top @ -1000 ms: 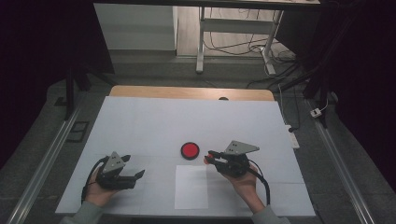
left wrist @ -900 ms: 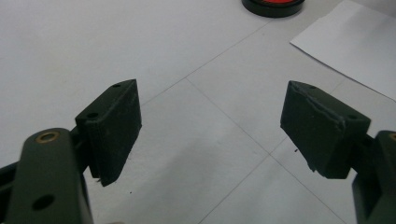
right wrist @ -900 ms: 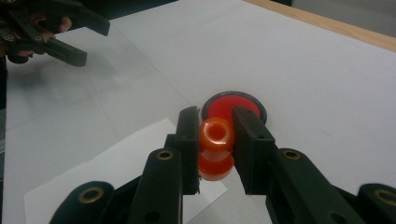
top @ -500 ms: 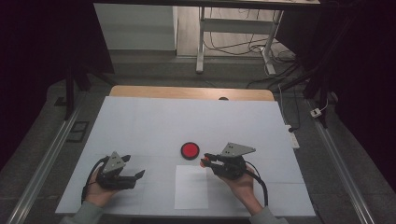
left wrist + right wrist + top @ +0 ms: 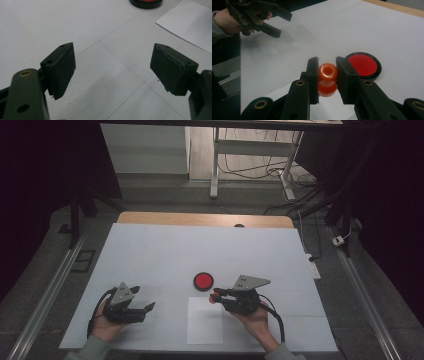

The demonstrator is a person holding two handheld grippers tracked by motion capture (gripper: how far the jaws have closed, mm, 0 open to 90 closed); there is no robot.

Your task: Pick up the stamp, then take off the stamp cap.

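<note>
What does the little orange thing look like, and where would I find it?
Look at the white table, near its front edge on the right, where the right gripper is. Pinched between its two black jaws is the orange piece, small, rounded and glossy, with a hole in its top. The red disc beside it is flat and black-rimmed instead.

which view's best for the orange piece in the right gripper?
The right gripper view. The orange piece sits close up between the jaws of the right gripper, hole in its top and waisted shape plain, beside the red disc. The high view shows it as a small red-orange spot at the jaw tips.
</note>
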